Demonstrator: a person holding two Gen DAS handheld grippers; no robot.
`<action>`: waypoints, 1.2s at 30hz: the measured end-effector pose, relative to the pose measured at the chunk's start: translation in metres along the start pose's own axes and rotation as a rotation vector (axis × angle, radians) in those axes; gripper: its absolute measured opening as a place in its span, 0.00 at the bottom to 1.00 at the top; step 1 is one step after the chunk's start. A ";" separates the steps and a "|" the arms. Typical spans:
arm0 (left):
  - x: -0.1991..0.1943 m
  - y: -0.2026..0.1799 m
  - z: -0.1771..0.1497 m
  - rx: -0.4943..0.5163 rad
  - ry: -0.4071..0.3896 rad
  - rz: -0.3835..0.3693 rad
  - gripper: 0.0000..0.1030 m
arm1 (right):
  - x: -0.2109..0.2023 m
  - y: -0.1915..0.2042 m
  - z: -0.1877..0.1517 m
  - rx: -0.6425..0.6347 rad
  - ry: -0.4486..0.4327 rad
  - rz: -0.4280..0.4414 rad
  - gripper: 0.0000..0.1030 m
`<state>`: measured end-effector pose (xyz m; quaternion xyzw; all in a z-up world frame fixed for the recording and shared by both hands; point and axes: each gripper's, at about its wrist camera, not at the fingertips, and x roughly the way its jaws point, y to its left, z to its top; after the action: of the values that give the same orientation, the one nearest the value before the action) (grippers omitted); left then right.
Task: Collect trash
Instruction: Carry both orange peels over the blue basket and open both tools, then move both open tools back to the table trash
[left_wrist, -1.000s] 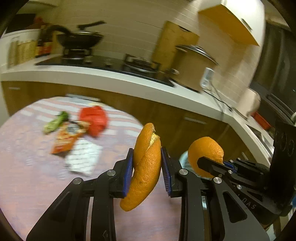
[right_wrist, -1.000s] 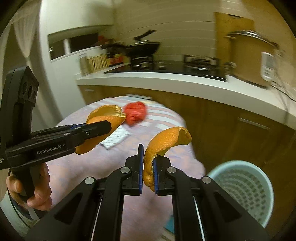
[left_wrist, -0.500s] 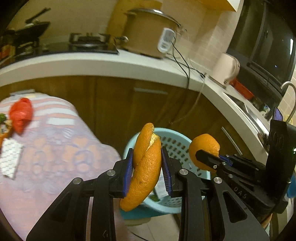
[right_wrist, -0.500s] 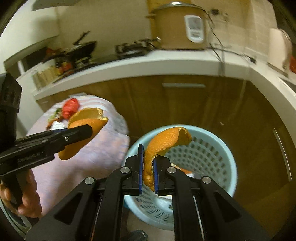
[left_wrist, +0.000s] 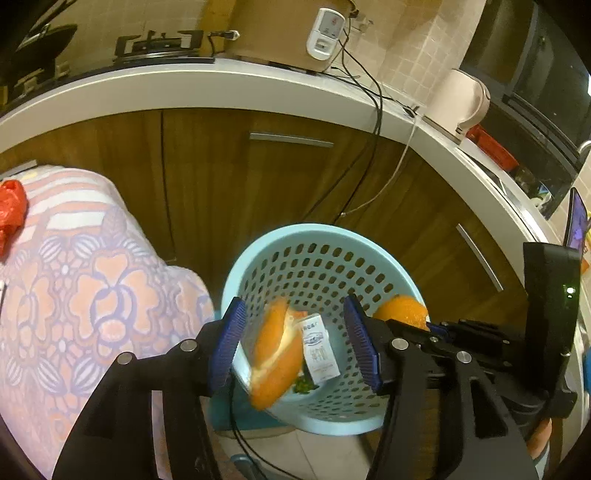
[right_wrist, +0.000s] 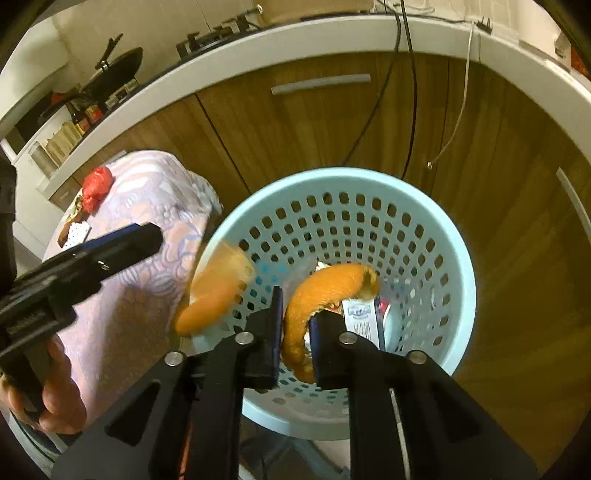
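A light blue perforated waste basket (left_wrist: 317, 266) (right_wrist: 424, 229) stands on the floor below both grippers. My left gripper (left_wrist: 295, 347) is open above its rim; an orange peel (left_wrist: 275, 354) falls blurred between its fingers, also seen blurred in the right wrist view (right_wrist: 214, 291). My right gripper (right_wrist: 295, 325) is shut on a second orange peel (right_wrist: 317, 299) (left_wrist: 402, 312) and holds it over the basket. A small white carton (right_wrist: 360, 321) (left_wrist: 319, 349) lies inside the basket.
A table with a pink floral cloth (left_wrist: 85, 288) (right_wrist: 147, 229) stands left of the basket, with a red crumpled bag (right_wrist: 96, 183) and other wrappers (right_wrist: 75, 230) on it. Wooden cabinets (left_wrist: 229, 166) and a white counter (left_wrist: 207, 88) curve behind; cables (left_wrist: 373, 147) hang down.
Both grippers moved from above the table to over the basket. My left gripper opened and its peel is dropping. The right gripper still holds its peel.
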<state>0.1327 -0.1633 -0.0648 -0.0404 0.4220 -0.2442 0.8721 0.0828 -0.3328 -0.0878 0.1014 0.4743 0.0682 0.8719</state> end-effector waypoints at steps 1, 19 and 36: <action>-0.001 0.002 0.000 -0.002 0.004 0.000 0.53 | 0.000 0.000 -0.001 0.000 0.004 -0.001 0.17; -0.040 0.031 -0.003 -0.063 -0.070 -0.022 0.56 | 0.008 0.021 -0.002 -0.050 0.123 -0.011 0.58; -0.119 0.099 -0.019 -0.181 -0.214 0.069 0.56 | -0.037 0.111 0.029 -0.195 -0.117 0.096 0.57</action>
<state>0.0947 -0.0194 -0.0191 -0.1303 0.3481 -0.1690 0.9128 0.0846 -0.2363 -0.0151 0.0426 0.4081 0.1498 0.8996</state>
